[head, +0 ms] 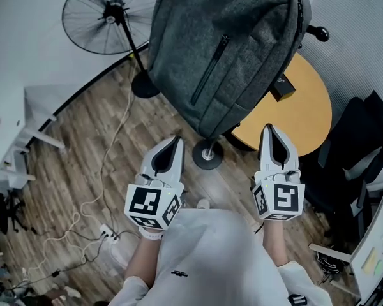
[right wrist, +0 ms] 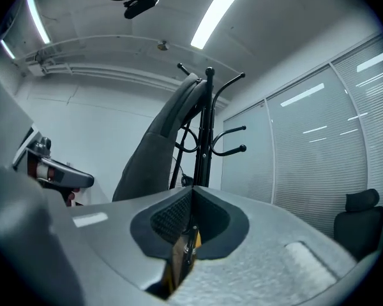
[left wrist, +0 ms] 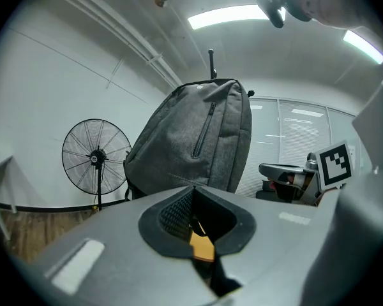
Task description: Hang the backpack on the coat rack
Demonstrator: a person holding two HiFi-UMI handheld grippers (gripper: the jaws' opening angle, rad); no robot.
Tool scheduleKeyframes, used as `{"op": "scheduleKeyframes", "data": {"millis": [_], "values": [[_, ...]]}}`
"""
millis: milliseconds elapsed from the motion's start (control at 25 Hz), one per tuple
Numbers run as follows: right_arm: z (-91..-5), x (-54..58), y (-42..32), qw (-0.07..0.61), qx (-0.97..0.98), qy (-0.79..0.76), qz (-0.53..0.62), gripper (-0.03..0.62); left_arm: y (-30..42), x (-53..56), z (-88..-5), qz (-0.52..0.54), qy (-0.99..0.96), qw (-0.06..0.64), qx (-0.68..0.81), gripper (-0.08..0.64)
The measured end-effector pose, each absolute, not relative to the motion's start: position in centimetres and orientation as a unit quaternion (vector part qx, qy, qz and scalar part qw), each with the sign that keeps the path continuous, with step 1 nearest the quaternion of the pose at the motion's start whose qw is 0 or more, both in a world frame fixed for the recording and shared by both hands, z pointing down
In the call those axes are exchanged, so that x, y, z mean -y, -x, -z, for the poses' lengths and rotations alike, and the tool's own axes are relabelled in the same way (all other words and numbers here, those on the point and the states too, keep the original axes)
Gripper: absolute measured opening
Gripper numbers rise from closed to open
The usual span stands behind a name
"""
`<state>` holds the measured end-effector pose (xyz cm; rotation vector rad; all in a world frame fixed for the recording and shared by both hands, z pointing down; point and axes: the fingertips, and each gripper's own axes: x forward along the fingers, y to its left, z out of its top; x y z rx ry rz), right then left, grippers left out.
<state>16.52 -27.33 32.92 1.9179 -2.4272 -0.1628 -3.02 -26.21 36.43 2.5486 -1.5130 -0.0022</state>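
backpack (head: 223, 50): grey fabric, slanted front zip, hung on rack (right wrist: 207, 126) | left gripper (head: 176, 140): jaws closed, nothing held | right gripper (head: 270, 130): jaws closed, nothing held

legible text: none | left hand-held gripper (head: 175, 141) cube: black-and-white square markers, no letters | right hand-held gripper (head: 270, 131) cube: same | shirt (head: 210, 247): small dark print, unreadable

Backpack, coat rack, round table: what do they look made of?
Backpack: grey heathered woven fabric, matte, with a dark zipper.
Coat rack: probably black painted metal; thin smooth pole and hooks with ball tips.
Round table: looks like light wood or laminate, smooth with a slight sheen.
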Motion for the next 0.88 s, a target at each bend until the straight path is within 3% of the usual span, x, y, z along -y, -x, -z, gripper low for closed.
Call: {"op": "scheduleKeyframes", "data": {"millis": [880], "values": [[-34.5,28.3,-15.8,0.015,0.795,-0.606,0.003,-0.008,4.3,26.9,-36.3,0.000,-0.852,0.082,0.517,0.017]]}}
